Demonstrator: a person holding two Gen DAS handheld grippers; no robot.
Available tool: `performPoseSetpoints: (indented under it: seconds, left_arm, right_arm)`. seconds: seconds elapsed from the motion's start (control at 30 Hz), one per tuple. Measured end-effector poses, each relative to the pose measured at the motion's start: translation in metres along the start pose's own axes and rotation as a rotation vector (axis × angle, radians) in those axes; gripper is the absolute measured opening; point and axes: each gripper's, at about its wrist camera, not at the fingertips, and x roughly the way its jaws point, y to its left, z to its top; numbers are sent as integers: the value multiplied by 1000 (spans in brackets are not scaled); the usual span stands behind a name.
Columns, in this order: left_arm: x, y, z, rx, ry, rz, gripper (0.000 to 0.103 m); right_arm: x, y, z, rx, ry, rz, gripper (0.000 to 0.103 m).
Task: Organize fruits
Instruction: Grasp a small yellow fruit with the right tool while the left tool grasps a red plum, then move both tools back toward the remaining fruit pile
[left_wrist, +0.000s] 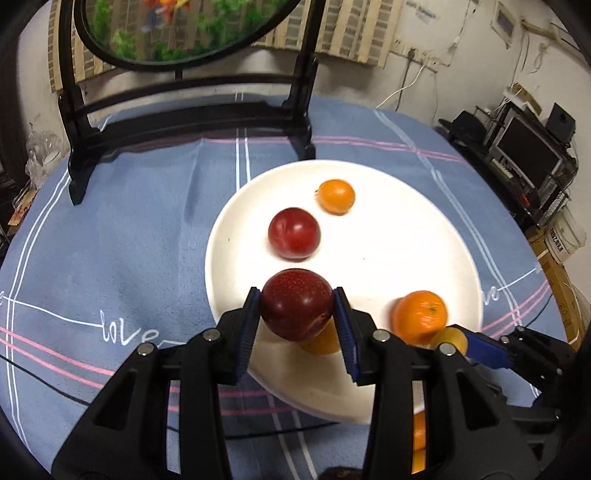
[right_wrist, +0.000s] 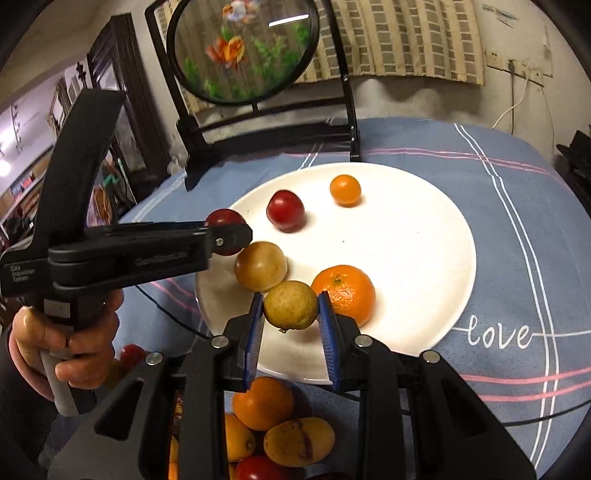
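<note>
Both grippers carry fruit over the plate; sorting partly done.

Left wrist view: left gripper pinches a dark red plum at lower centre, over the white plate; a red plum, small orange and mandarin already lie there.
Right wrist view: right gripper pinches a yellow-green fruit above the plate's near edge; more fruit waits at the bottom of the frame, apparently unsorted.
</note>
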Motion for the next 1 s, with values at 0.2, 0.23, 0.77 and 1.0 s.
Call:
performPoseSetpoints:
  seconds: [0.2, 0.23, 0.77, 1.0]
  left_arm:
    - [-23, -1, 1, -22, -66, 19, 80]
    - [-30, -2, 0, -18, -72, 18, 81]
    - [-131, 3, -172, -47, -105, 45, 96]
    - [-127, 5, -205, -56, -81, 49, 98]
  right_arm:
    - [-5, 3, 2, -22, -2, -18, 63]
    - [-10, 5, 3, -30, -20, -22, 63]
    - [-93, -2, -92, -50, -15, 2, 65]
    - [-97, 6, -119, -85, 41, 5, 65]
